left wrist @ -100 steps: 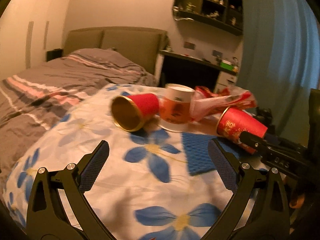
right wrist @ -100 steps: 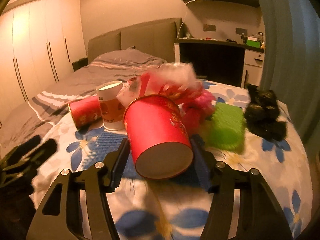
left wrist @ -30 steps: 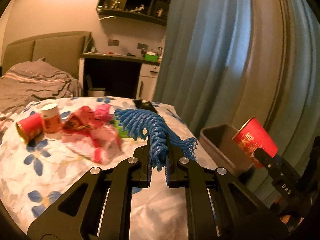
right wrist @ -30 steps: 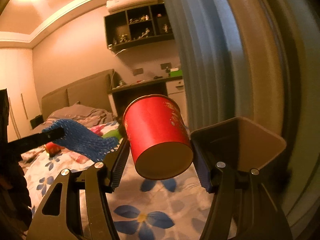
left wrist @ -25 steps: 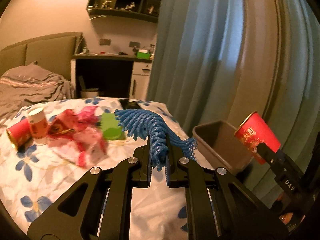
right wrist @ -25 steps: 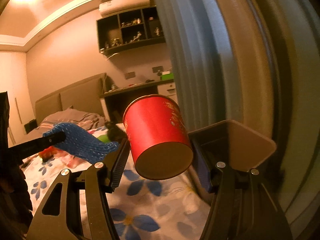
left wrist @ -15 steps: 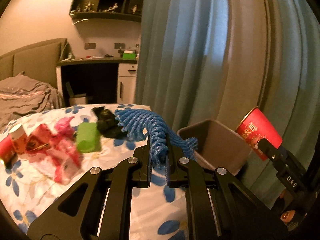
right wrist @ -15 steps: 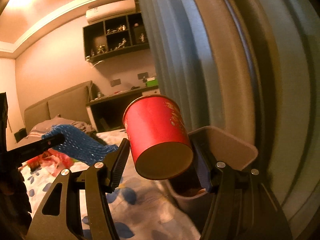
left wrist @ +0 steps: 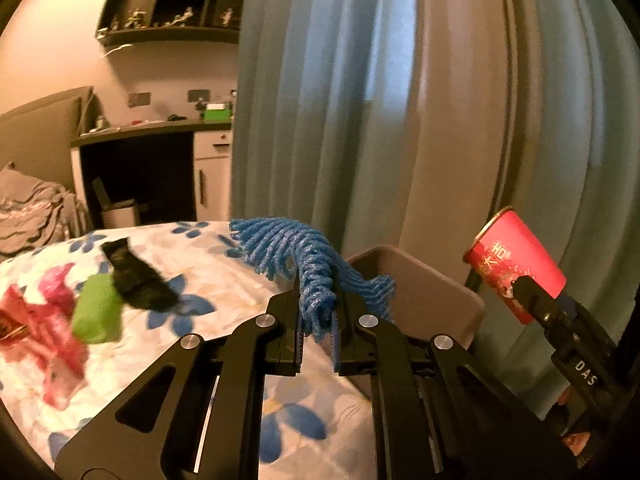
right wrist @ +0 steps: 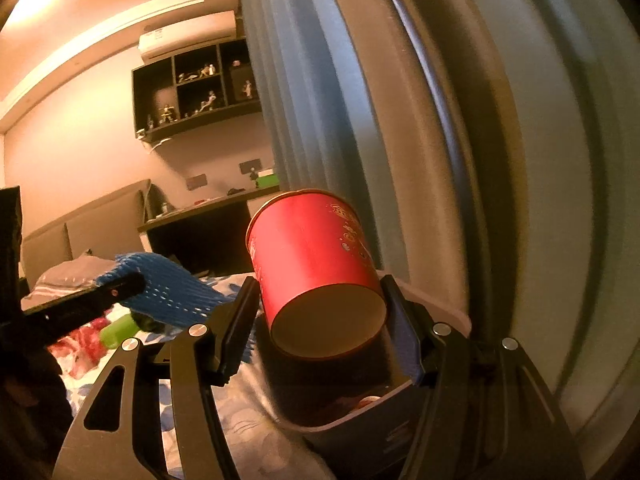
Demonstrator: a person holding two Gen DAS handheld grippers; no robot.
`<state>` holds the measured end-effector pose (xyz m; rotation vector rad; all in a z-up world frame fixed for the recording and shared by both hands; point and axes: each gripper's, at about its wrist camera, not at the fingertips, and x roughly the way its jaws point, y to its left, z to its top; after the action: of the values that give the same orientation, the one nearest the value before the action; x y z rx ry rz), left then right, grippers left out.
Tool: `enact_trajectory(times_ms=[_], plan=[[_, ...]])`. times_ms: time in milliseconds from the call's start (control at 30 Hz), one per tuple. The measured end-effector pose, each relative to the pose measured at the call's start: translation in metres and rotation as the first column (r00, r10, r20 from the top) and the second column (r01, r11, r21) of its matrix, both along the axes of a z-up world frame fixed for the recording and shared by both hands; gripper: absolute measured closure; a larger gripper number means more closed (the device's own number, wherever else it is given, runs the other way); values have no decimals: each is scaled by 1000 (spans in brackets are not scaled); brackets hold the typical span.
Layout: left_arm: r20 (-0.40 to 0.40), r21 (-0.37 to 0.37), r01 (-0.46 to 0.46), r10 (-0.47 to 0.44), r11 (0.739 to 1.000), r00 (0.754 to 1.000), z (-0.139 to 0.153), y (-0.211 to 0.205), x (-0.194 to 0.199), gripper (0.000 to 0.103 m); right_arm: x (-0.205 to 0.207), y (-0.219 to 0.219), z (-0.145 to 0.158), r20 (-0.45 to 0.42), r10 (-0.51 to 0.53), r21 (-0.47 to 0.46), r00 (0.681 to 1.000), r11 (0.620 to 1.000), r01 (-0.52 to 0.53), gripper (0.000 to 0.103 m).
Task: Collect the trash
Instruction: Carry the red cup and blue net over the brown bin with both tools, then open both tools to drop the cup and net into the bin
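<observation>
The left wrist view is taken along the left gripper (left wrist: 318, 320), angled slightly down across the floral tablecloth (left wrist: 208, 276) toward the curtain (left wrist: 360, 100). The right wrist view is taken along the right gripper (right wrist: 320, 312), close to the bin (right wrist: 400, 412) at lower centre. Both views share the bin (left wrist: 424, 292), curtain (right wrist: 400, 120), wall shelf (left wrist: 172, 4) (right wrist: 196, 88) and red cup (left wrist: 516, 264) (right wrist: 312, 264). Each gripper is seen in the other's view.

The blue net (left wrist: 316, 264) looks like soft, ribbed foam mesh. The red cup (right wrist: 316, 264) is smooth paper with a slight sheen. The bin (left wrist: 424, 300) is matt plastic, the flowered bedsheet (left wrist: 224, 276) cloth, and both claws' frames matt black.
</observation>
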<state>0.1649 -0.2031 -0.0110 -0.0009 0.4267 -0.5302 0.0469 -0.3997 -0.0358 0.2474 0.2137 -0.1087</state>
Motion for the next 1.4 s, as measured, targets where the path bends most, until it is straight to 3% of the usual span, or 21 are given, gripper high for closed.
enact_trajectory(times_ms=[633, 1400], plan=[[-29, 19, 89, -88, 996, 996, -26, -71, 36, 94, 25, -11, -12, -17, -23, 7, 1000, 1000, 23, 43], [-130, 27, 150, -145, 988, 981, -62, -94, 61, 91, 50, -16, -19, -70, -18, 25, 997, 999, 20, 43]])
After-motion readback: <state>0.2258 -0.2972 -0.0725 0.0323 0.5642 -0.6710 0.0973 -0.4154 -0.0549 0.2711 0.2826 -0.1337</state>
